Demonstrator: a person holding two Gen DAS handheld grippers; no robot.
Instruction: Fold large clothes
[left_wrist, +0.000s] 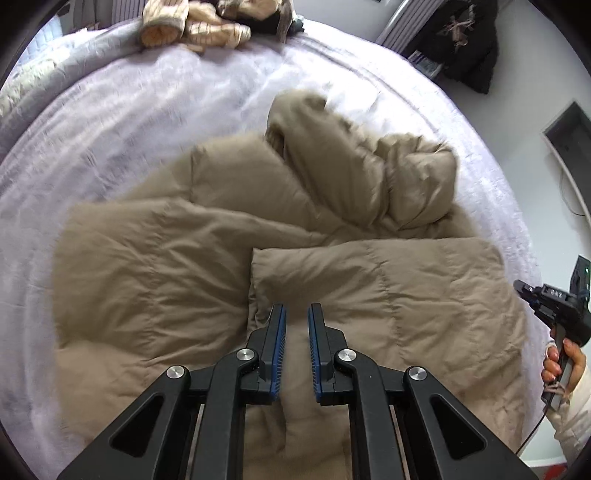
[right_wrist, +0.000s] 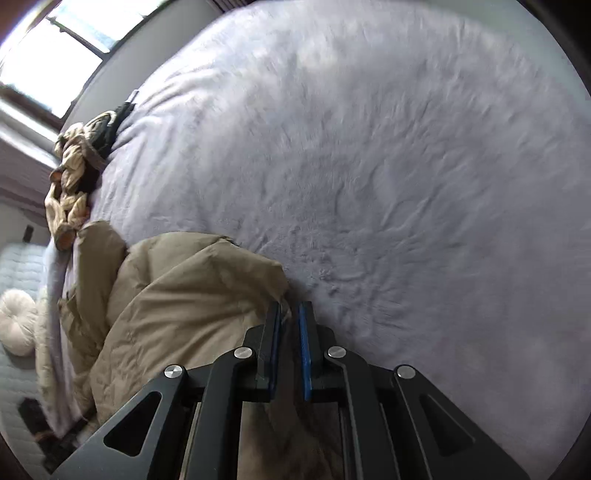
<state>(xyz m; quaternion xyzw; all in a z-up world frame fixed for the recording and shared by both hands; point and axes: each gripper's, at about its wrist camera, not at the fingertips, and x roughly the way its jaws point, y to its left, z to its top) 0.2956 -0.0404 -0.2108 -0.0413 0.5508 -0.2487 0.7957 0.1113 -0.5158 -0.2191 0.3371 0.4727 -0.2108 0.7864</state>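
Note:
A tan puffy down jacket (left_wrist: 295, 240) lies spread on the lilac bed cover (left_wrist: 129, 122), with one part folded over the middle and a sleeve bunched at the far right. My left gripper (left_wrist: 297, 314) hovers over the jacket's near part, jaws a little apart and empty. My right gripper (right_wrist: 290, 312) is at the jacket's corner (right_wrist: 192, 291); its jaws stand narrowly apart with a bit of tan fabric at the left pad. The right gripper also shows at the right edge of the left wrist view (left_wrist: 546, 302), held by a hand.
A heap of beige and dark clothes (left_wrist: 207, 26) lies at the bed's far edge, also seen in the right wrist view (right_wrist: 77, 166). A black garment (left_wrist: 465, 40) hangs at the wall. A wide stretch of lilac cover (right_wrist: 406, 166) lies beyond the jacket. A white round cushion (right_wrist: 16, 321) sits off the bed.

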